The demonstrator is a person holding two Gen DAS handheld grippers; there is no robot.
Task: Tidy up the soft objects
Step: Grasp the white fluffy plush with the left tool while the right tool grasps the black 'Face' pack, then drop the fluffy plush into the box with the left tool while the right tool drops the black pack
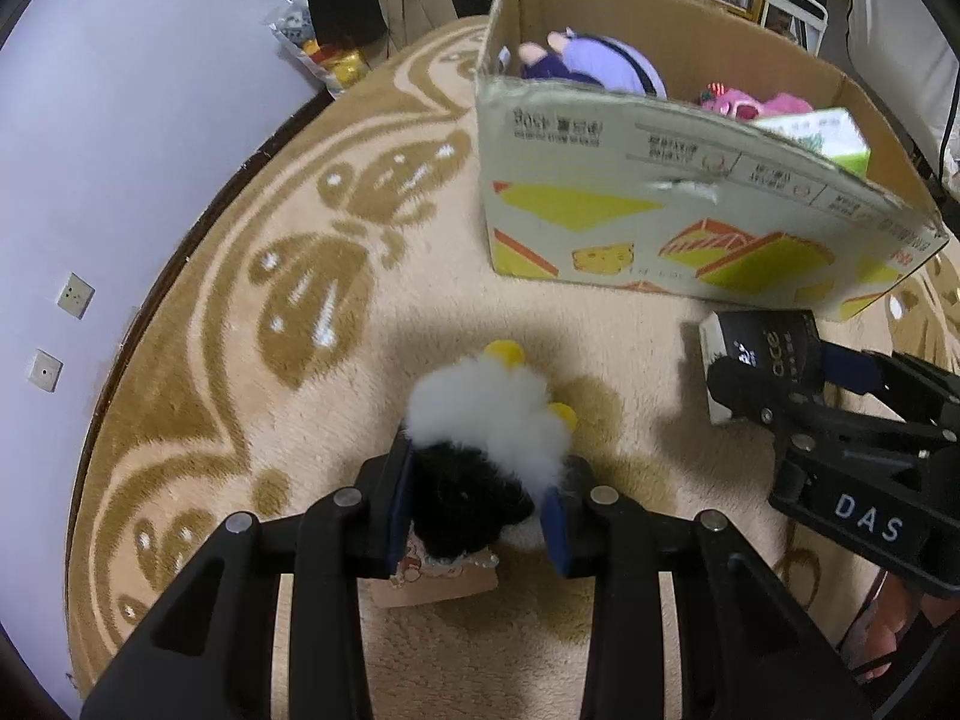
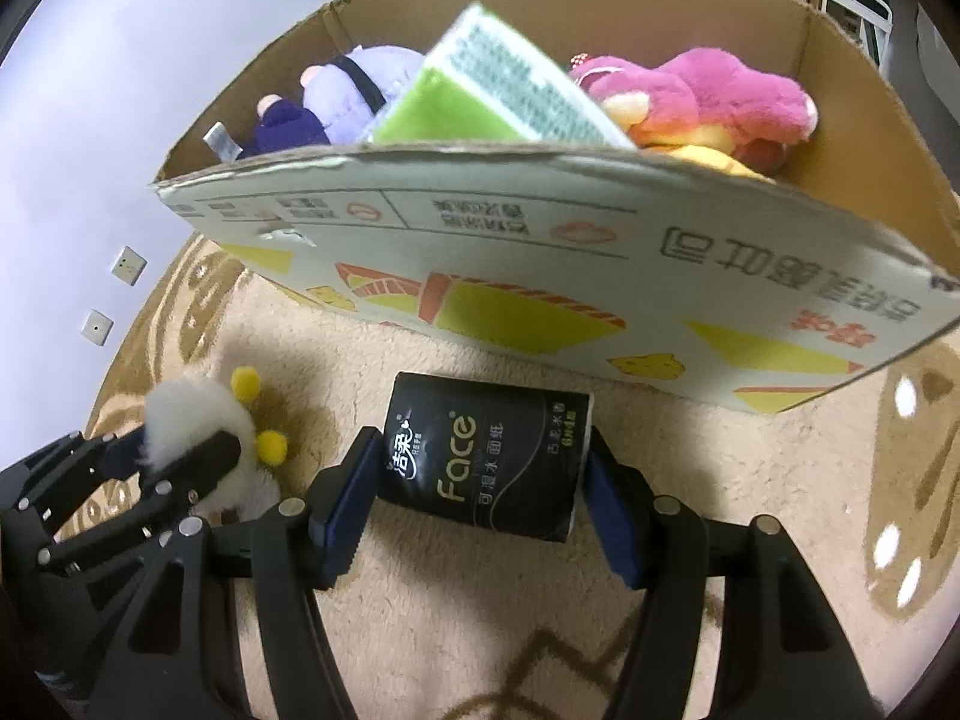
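Observation:
A black and white plush toy (image 1: 480,450) with yellow pom-poms is clamped between the blue pads of my left gripper (image 1: 480,480), just above the carpet. In the right wrist view the same plush toy (image 2: 198,426) and the left gripper (image 2: 174,450) appear at the lower left. My right gripper (image 2: 480,474) is shut on a black tissue pack (image 2: 486,456) marked "Face", which lies in front of the cardboard box (image 2: 540,276). The tissue pack (image 1: 762,360) and right gripper (image 1: 774,384) show at the right of the left wrist view.
The open cardboard box (image 1: 630,198) holds a purple plush (image 2: 354,96), a green tissue pack (image 2: 498,90) and a pink plush (image 2: 714,96). A beige patterned carpet (image 1: 300,300) covers the floor. A pale wall (image 1: 120,120) with two sockets runs along the left. Clutter stands behind the box.

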